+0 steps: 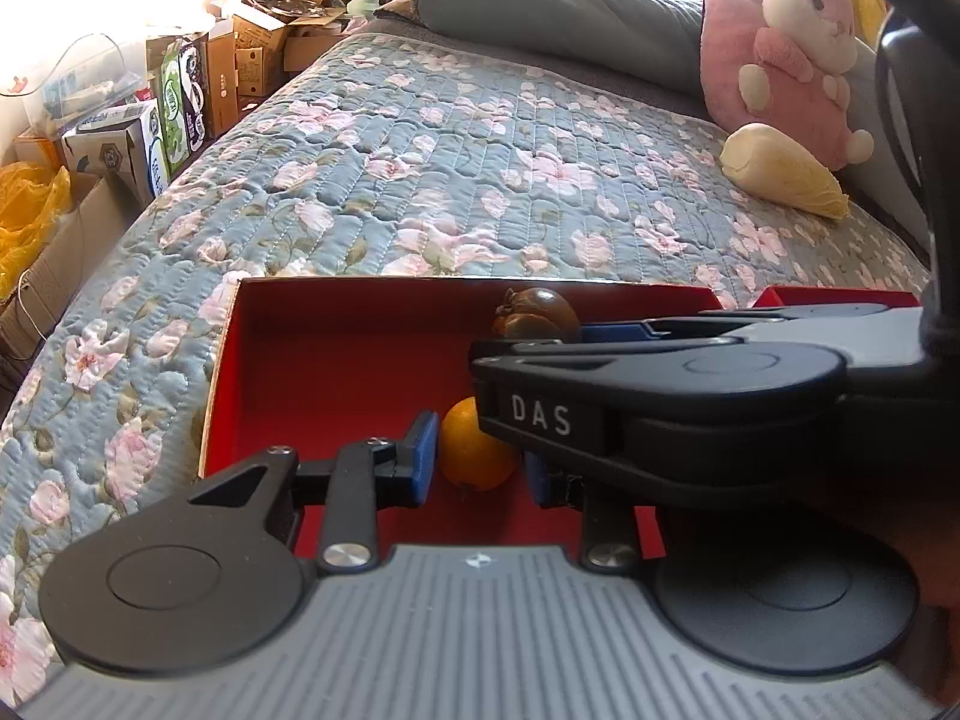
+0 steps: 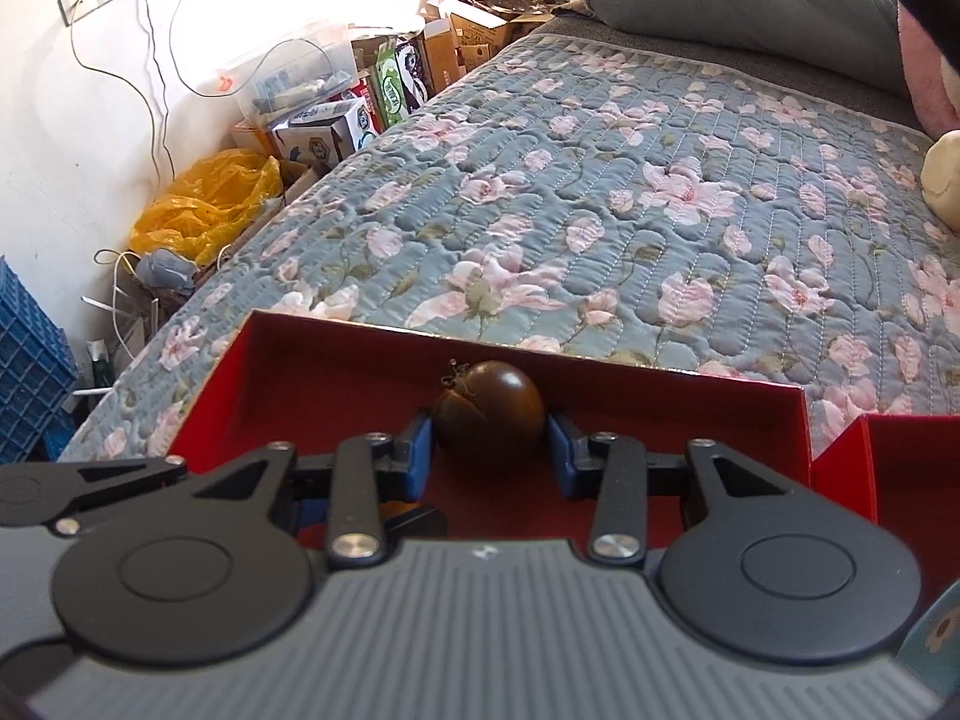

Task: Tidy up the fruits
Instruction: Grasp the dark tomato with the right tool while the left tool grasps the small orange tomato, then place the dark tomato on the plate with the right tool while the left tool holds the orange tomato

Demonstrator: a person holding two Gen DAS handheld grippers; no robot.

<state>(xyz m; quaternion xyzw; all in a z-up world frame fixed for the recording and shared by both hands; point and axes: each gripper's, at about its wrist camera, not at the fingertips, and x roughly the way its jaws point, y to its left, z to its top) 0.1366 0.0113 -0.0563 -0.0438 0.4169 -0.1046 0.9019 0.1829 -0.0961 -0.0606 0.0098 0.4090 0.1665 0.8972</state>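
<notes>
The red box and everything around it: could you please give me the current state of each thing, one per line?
Red box: open-topped, lying on the bed quilt.
Dark brown fruit: in the box, between the right tongs, no clear contact.
Orange: in the box, between the left tongs, ungripped.
Cabbage: lying on the quilt, outside the box.
</notes>
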